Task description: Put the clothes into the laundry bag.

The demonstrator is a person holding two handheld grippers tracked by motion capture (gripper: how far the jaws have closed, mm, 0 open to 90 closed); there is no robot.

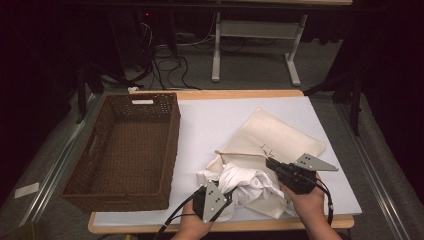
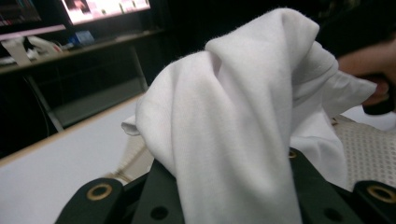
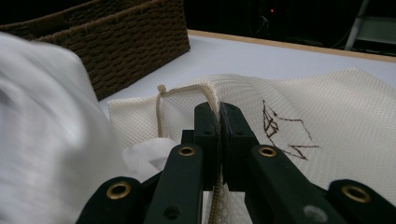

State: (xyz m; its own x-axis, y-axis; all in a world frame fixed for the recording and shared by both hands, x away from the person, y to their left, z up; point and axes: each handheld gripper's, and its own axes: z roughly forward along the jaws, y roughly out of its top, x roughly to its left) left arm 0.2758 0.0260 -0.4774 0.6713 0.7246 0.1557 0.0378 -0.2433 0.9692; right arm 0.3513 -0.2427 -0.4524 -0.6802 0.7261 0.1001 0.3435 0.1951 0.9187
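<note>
left gripper (image 1: pixel 216 196), lower centre: fingers clamp white cloth (image 2: pixel 233 121) | right gripper (image 3: pixel 218 122): fingers pinch mesh bag (image 3: pixel 355 112) hem | wicker basket (image 1: pixel 102 165) left, bench (image 1: pixel 210 120) open between

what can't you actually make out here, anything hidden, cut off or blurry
- Left tool, left gripper view: jaw tips hidden under the white cloth draped over them.
- Mesh bag, high view: its inside and how far the cloth is in; the crumpled cloth covers the opening.
- Right gripper view: cloth at left blurred; the dark scribble on the bag is unreadable.
- Wicker basket, right gripper view: cut off by the top edge.
</note>
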